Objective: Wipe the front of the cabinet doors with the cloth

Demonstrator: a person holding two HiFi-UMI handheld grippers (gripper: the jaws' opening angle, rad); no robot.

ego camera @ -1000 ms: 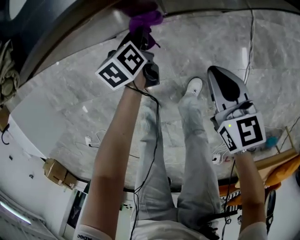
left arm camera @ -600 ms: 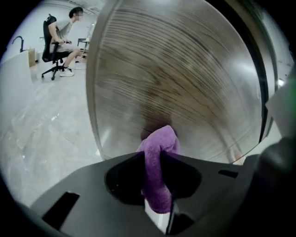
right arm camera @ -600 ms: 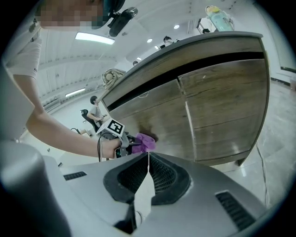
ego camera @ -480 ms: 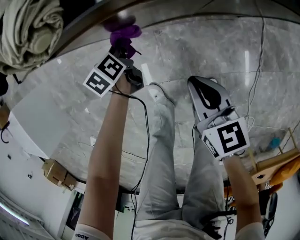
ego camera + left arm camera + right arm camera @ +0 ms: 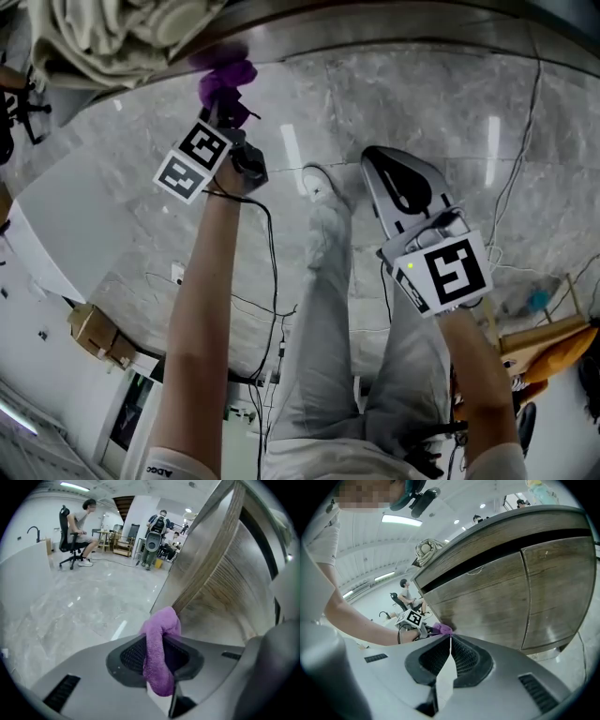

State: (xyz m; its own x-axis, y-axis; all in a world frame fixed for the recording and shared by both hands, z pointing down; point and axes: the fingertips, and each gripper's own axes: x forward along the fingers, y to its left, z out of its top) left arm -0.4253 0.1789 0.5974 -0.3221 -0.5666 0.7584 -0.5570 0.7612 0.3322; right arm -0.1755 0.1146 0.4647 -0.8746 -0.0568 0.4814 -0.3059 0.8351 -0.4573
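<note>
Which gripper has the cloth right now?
The left gripper, jaws shut on the purple cloth at the corner of the cabinet. The right gripper has its jaws together, nothing between them.

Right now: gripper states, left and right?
Left gripper: shut on the purple cloth.
Right gripper: shut, nothing between its jaws.

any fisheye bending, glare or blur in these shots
Left gripper view: strong fisheye, the cabinet edge bows, the purple cloth is sharp. Right gripper view: the cabinet doors curve. Head view: light streaks glare on the marble floor, and the cloth looks slightly soft.
</note>
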